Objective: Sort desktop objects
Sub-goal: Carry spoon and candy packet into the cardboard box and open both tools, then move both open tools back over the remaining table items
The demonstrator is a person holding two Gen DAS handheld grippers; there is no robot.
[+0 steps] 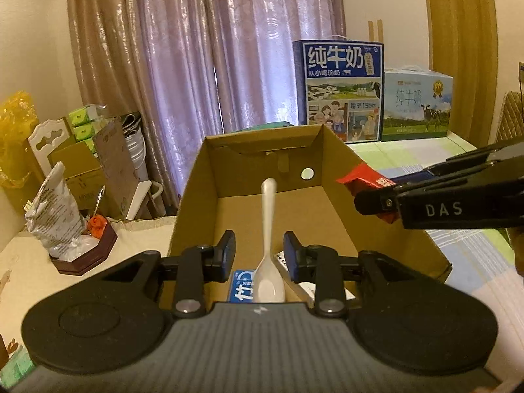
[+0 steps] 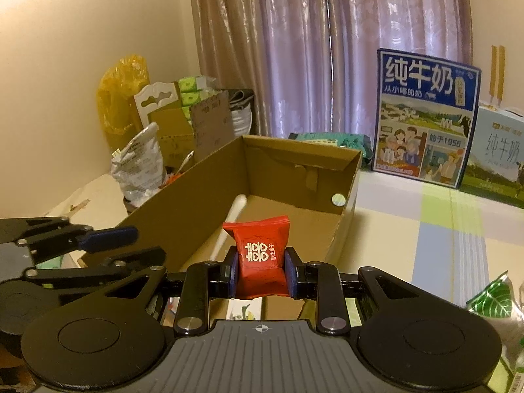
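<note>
An open cardboard box (image 1: 193, 203) stands on the table, and a white spoon (image 1: 269, 226) lies along its floor. My left gripper (image 1: 260, 255) hangs open over the box's near end, its fingers either side of the spoon and clear of it. My right gripper (image 2: 262, 270) is shut on a red candy packet (image 2: 260, 252), held above the near end of the box (image 2: 183, 216). From the right wrist the spoon (image 2: 229, 226) shows behind the packet and the left gripper (image 2: 131, 245) at the left. From the left wrist the right gripper (image 1: 370, 190) reaches in with the packet (image 1: 360, 177).
A blue packet (image 1: 243, 286) and a white card (image 1: 282, 258) lie in the box's near end. Two milk cartons (image 2: 425, 118) stand behind on the checked cloth. A foil bag (image 1: 54, 216) sits in a wooden dish at the left. A green leaf-print packet (image 2: 491, 301) lies at the right.
</note>
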